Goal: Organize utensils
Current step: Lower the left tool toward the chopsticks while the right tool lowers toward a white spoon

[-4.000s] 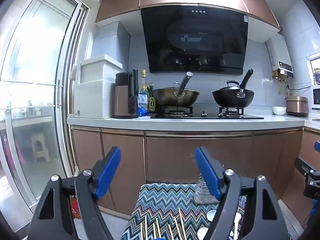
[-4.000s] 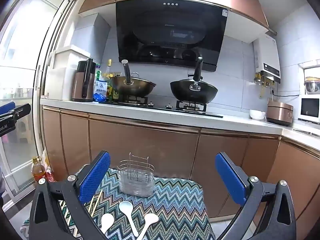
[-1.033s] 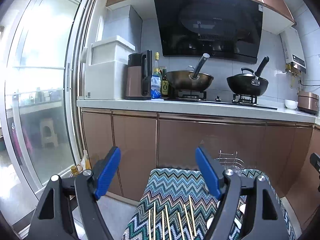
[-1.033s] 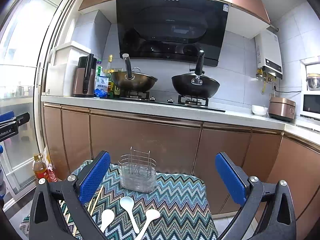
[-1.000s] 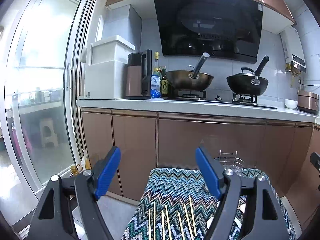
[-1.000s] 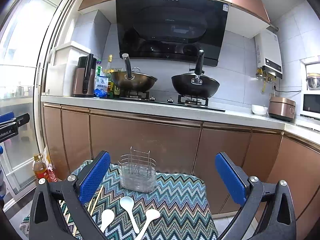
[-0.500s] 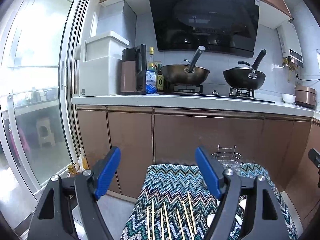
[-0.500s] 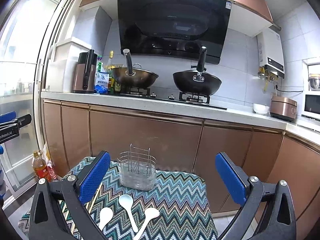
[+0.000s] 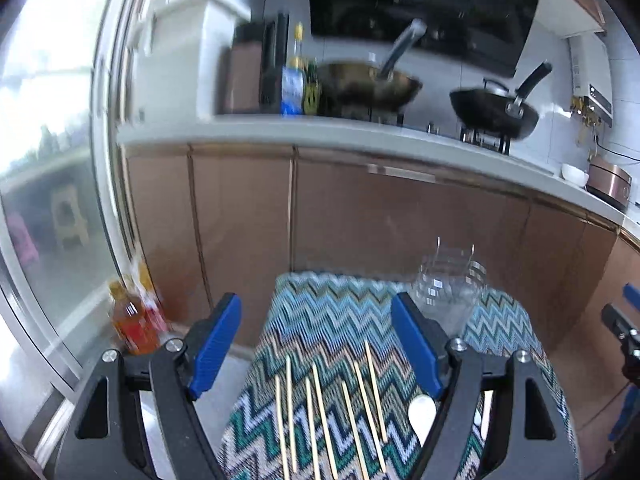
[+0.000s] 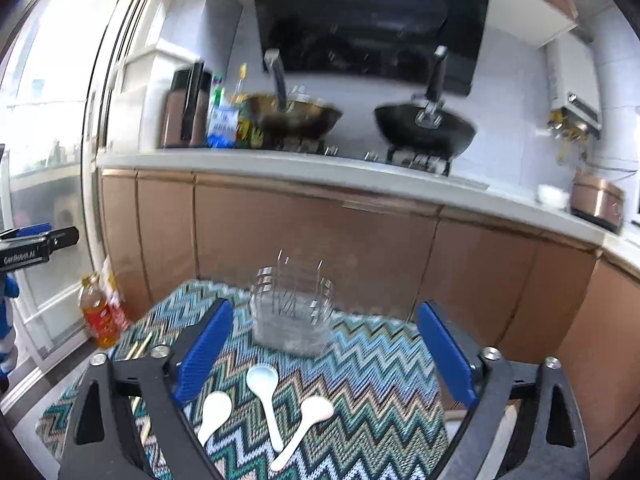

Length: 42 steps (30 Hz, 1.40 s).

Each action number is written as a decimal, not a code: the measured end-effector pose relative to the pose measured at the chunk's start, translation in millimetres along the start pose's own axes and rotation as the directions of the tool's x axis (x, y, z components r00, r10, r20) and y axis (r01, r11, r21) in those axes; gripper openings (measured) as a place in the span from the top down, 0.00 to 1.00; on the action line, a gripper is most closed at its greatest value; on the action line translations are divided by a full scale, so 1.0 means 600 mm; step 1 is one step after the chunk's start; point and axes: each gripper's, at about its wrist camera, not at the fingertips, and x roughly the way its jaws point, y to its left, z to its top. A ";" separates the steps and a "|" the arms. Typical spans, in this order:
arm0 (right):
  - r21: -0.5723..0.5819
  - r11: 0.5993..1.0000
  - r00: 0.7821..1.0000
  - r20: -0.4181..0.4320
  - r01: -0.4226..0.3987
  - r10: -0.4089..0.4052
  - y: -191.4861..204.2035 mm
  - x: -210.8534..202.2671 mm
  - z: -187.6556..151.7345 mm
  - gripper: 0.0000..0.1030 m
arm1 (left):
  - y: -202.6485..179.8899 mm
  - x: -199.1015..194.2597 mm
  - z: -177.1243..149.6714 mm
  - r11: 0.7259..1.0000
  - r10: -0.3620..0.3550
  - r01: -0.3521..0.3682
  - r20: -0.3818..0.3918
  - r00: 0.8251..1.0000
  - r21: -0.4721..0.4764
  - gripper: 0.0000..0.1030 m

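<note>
Both views have tipped downward since the earlier frames, showing more zigzag cloth (image 10: 372,364). Left gripper (image 9: 316,344): jaws wide, empty, above six chopsticks (image 9: 320,416). Right gripper (image 10: 324,352): jaws closing with nothing between them, three white spoons (image 10: 264,396) at 6 o'clock of the wire utensil holder (image 10: 292,312). Risk: a thin, flat chopstick may slide or roll from the pads on the soft weave. Kitchen counter (image 10: 320,168) with two woks stands behind.

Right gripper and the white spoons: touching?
Apart. The right wrist view shows the right gripper, jaws closing with nothing between, above the white spoons on the cloth.
</note>
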 end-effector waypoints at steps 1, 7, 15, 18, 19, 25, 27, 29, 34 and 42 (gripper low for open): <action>0.000 1.000 1.000 -0.024 -0.017 0.017 -0.001 0.013 -0.006 0.21 | 0.004 0.017 -0.005 1.000 -0.018 0.018 -0.037 0.999 -0.008 0.26; 0.024 0.986 0.962 -0.216 -0.167 0.168 -0.010 0.123 -0.053 0.45 | 0.017 0.117 -0.038 0.995 -0.094 0.083 -0.240 0.966 -0.056 0.27; 0.087 0.933 0.842 -0.408 -0.349 0.352 -0.005 0.261 -0.112 0.56 | 0.033 0.245 -0.094 0.980 -0.190 0.127 -0.514 0.836 -0.155 0.47; 0.135 0.911 0.794 -0.452 -0.389 0.406 -0.008 0.303 -0.130 0.60 | 0.042 0.285 -0.108 0.982 -0.177 0.102 -0.582 0.793 -0.161 0.59; 0.150 0.905 0.780 -0.463 -0.398 0.420 -0.008 0.316 -0.136 0.60 | 0.043 0.297 -0.113 0.982 -0.173 0.094 -0.599 0.781 -0.161 0.60; 0.189 0.882 0.727 -0.506 -0.432 0.464 -0.007 0.364 -0.153 0.60 | 0.058 0.359 -0.138 0.988 -0.131 0.034 -0.687 0.715 -0.153 0.65; 0.189 0.877 0.717 -0.514 -0.441 0.471 -0.005 0.374 -0.155 0.60 | 0.059 0.374 -0.145 0.989 -0.122 0.024 -0.704 0.700 -0.147 0.69; 0.190 0.872 0.707 -0.521 -0.451 0.479 -0.003 0.383 -0.157 0.60 | 0.059 0.381 -0.151 0.990 -0.115 0.016 -0.717 0.688 -0.144 0.72; 0.181 0.862 0.684 -0.541 -0.473 0.489 0.007 0.404 -0.160 0.61 | 0.062 0.402 -0.160 0.991 -0.102 0.004 -0.739 0.666 -0.134 0.79; 0.152 0.854 0.663 -0.568 -0.497 0.487 0.026 0.431 -0.157 0.61 | 0.063 0.423 -0.173 0.993 -0.084 -0.010 -0.769 0.634 -0.117 0.83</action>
